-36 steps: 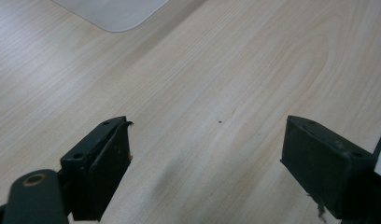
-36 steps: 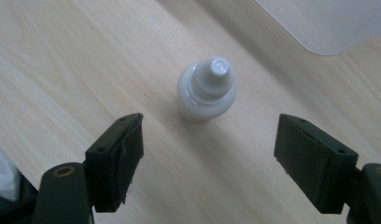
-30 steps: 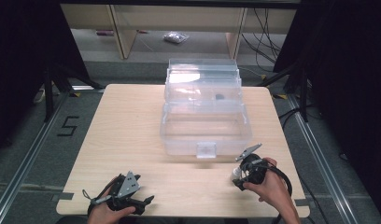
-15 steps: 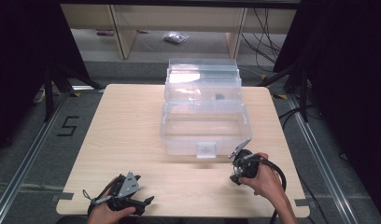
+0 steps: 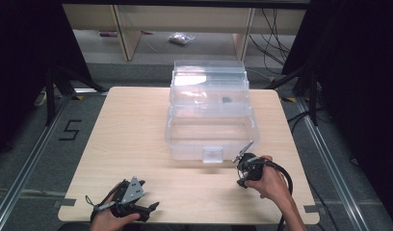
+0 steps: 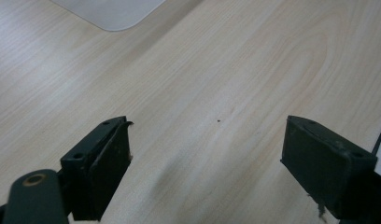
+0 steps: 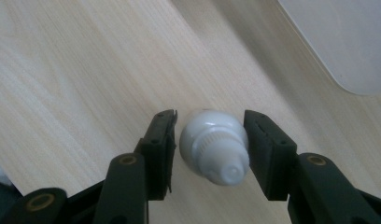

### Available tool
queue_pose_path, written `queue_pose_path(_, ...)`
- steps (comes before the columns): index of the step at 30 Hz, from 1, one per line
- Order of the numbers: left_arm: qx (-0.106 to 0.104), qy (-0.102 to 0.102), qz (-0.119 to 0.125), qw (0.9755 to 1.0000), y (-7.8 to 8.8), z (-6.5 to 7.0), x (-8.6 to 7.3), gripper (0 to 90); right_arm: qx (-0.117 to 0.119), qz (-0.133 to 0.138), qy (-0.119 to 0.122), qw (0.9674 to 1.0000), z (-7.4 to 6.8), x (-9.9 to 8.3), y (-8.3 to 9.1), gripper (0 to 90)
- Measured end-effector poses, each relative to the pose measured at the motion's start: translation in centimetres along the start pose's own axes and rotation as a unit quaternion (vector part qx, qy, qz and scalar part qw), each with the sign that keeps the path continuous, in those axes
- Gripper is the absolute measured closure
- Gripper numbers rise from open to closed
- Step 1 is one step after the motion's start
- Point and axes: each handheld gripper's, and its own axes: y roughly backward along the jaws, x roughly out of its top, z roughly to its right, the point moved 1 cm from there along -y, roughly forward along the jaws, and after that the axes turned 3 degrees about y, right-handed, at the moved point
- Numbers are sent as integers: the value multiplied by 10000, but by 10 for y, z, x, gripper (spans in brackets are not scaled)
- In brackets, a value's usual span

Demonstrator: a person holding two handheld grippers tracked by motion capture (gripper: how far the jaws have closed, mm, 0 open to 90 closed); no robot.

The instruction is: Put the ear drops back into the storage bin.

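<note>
Now closing on the white bulb (image 7: 213,145)
Right gripper (image 7: 211,140) jaws have just been narrowing, bulb between them, right pad touching, left barely apart; squeeze gently, centred. Left gripper (image 6: 205,175) gapes empty at seven o'clock on the table (image 5: 137,125).

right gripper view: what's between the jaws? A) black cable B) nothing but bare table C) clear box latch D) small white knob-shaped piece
D: a small white knob-shaped piece lies on the wooden table between the right gripper jaws, which have just been closing; the right jaw looks against it, a slim gap shows at the left.
</note>
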Motion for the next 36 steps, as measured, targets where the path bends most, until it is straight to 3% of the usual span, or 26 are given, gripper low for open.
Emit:
queue_pose_path(5,-1,42,39,10000,1,1,0,150,-10,-95,42,9999,0,1,-1,583)
queue_pose_path(7,29,-71,-8,10000,0,-1,1,150,2,-135,76,9999,-1,1,-2,593)
queue_pose_path(12,23,-52,-12,10000,0,-1,0,150,0,-131,142,9998,1,2,-2,600)
queue_pose_path(13,24,36,27,10000,0,0,0,150,25,-154,166,9997,2,2,-3,600)
queue_pose_path(14,-4,-15,55,10000,0,-1,1,150,27,-212,11,9998,1,3,-3,601)
queue_pose_path(15,7,-27,16,10000,1,-1,1,149,-5,-185,195,9996,4,3,-4,601)
queue_pose_path(18,9,-12,30,10000,0,-1,0,150,-38,-313,67,9995,2,4,-3,602)
queue_pose_path(20,34,-19,20,10000,1,-1,1,150,8,-336,186,9993,3,4,-4,602)
queue_pose_path(21,9,-33,17,10000,1,-1,1,150,-6,-332,84,9994,2,4,-4,603)
queue_pose_path(23,-6,0,30,10000,0,-1,0,150,27,-263,290,9992,4,3,-2,603)
queue_pose_path(24,20,-2,40,10000,0,-1,0,150,38,-293,120,9995,2,2,-2,603)
queue_pose_path(29,14,20,46,10000,0,-1,0,150,58,-186,206,9996,6,0,6,603)
queue_pose_path(30,22,18,47,10000,0,-1,0,150,38,-228,104,9997,5,0,7,603)
queue_pose_path(34,28,-18,17,10000,0,-1,0,149,94,-249,103,9996,9,-1,13,603)
queue_pose_path(35,29,12,44,10000,0,-1,0,150,92,-219,207,9995,12,-1,13,603)
queue_pose_path(36,12,31,56,10000,0,-1,1,150,62,-292,127,9995,11,0,16,603)
